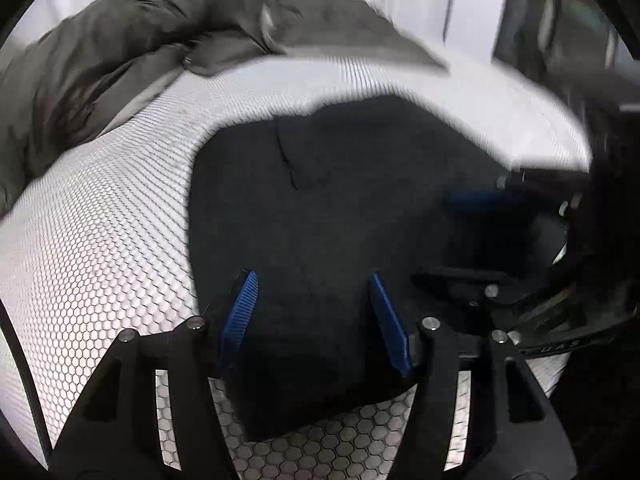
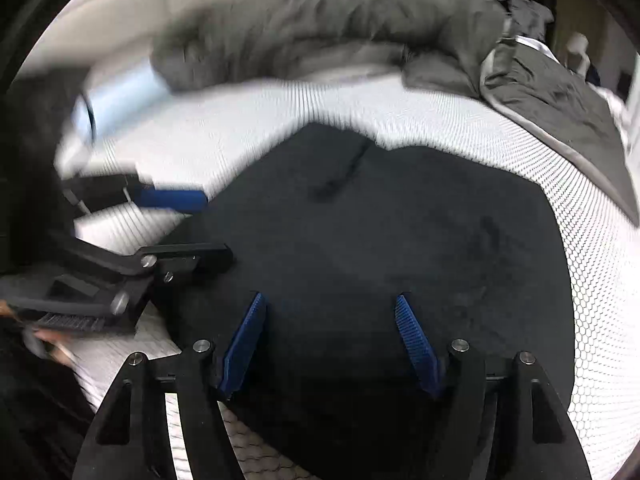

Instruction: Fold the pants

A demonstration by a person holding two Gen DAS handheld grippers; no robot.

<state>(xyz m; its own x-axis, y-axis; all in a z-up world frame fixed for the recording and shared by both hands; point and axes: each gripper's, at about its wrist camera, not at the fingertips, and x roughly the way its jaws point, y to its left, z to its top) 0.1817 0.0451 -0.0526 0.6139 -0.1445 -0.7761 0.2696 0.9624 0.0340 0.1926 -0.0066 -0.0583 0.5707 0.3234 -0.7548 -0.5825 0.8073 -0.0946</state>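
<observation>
The pants (image 1: 340, 240) lie as a dark, compact bundle on the white honeycomb-patterned bed (image 1: 100, 240), with a grey duvet (image 1: 120, 40) heaped along the far side. Both grippers hang over the near edge of the bundle: the left gripper (image 1: 314, 320) and the right gripper (image 2: 332, 344) each have their blue pads spread apart with nothing pinched between them, the cloth merely lying below. This looks like the moment after a fold is laid, so the job now is to lift clear without snagging the top layer, then press the fold flat. The bundle's shape is near square, so its long axis is hard to call; a dark crease (image 2: 344, 172) runs away from the grippers, towards the duvet.
</observation>
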